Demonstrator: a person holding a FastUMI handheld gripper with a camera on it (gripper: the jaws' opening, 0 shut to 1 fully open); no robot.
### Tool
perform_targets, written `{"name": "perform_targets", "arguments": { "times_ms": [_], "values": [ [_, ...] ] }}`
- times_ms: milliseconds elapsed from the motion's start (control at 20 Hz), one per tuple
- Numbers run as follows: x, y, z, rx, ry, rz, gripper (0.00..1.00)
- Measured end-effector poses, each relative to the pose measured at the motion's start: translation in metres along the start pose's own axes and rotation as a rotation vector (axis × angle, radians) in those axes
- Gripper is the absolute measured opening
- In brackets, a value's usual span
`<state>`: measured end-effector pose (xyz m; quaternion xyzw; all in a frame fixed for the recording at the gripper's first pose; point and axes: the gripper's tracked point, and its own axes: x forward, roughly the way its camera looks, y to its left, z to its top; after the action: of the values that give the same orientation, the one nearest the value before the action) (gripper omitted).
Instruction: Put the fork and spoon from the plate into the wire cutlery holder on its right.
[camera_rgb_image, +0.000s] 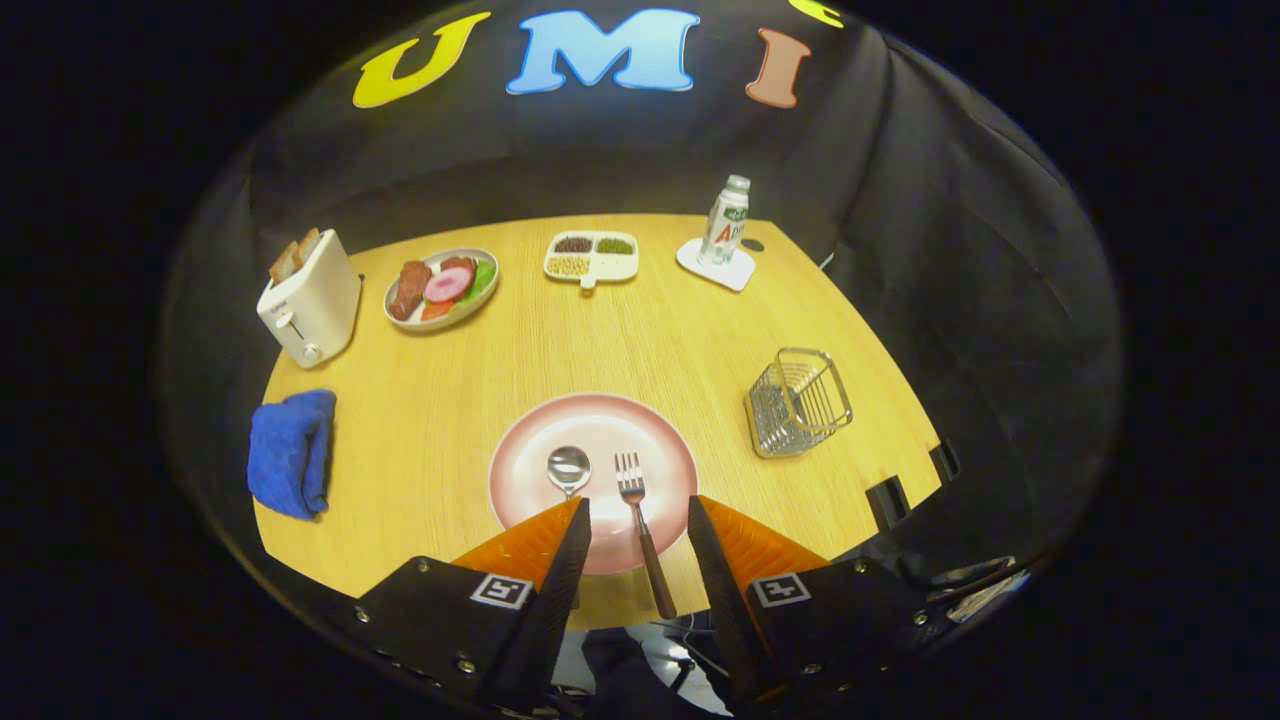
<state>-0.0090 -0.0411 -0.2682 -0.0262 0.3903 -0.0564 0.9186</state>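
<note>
Fingers: the gripper is held above the near rim of the plate, its fingers spread wide and nothing gripped; the gap is judged to be set for straddling a handle.
Fork: the fork is laid tines far, handle near, and lies between the fingers; its handle overhangs the plate's near rim, which is judged to leave it easy to pinch first.
Spoon: the spoon is laid bowl up just left of the fork, not touching it; its handle is hidden under the left finger.
Plate: the pink plate is set near the counter's near edge, just ahead of the fingers.
Holder: the wire holder stands right of the plate, apart from it, upright and empty, so both pieces are judged yet to be moved.
Counter: a pale wood counter is seen, with a blue cloth at the near left, a toaster at the far left, a food dish and a divided tray at the far side, and a bottle on a coaster at the far right.
Room: the counter is enclosed by black cloth walls.
</note>
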Motion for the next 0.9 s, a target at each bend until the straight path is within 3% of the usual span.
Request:
{"name": "perform_targets", "arguments": {
  "times_ms": [650,900],
  "values": [
    [0.046,-0.012,-0.089,-0.119,0.347,-0.030,0.65],
    [0.061,-0.013,-0.106,-0.142,0.417,-0.017,0.65]
  ]
}}
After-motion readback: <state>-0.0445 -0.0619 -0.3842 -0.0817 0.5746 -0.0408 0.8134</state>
